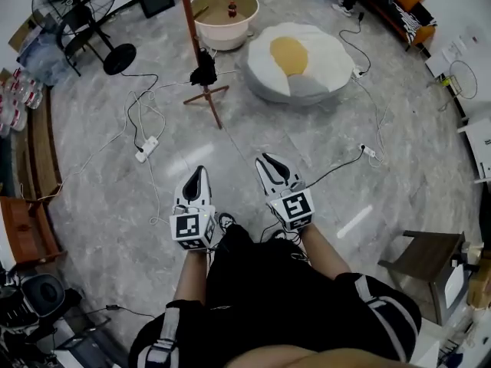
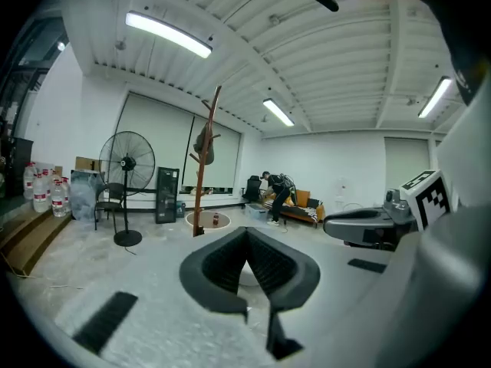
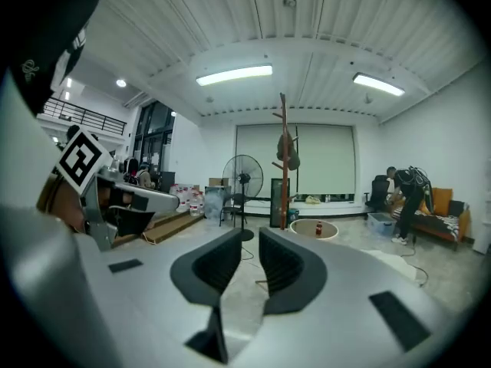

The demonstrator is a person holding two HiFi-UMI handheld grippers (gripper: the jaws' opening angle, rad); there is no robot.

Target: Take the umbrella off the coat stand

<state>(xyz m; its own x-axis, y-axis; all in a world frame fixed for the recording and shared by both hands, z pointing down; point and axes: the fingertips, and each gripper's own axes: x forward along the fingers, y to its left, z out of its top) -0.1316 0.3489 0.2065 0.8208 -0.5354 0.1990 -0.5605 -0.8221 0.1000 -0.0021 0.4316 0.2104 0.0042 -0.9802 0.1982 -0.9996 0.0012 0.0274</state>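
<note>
The brown coat stand (image 1: 193, 29) rises from the grey floor at the far middle of the head view. A dark folded umbrella (image 1: 203, 71) hangs on its pole. In both gripper views the stand (image 2: 202, 190) (image 3: 283, 182) is far off, with the umbrella (image 2: 205, 146) (image 3: 288, 152) hanging high on it. My left gripper (image 1: 200, 171) (image 2: 247, 232) is held low in front of me, its jaw tips touching and nothing in them. My right gripper (image 1: 265, 159) (image 3: 250, 231) is beside it, with a narrow empty gap between its jaws. Both point toward the stand from well short of it.
A round tub (image 1: 207, 21) holding a red bottle stands behind the stand, and an egg-shaped cushion (image 1: 322, 71) lies to its right. A floor fan (image 1: 77, 6), a power strip (image 1: 146, 148) with cables, a stool (image 1: 430, 263) and a distant person (image 2: 276, 194) are around.
</note>
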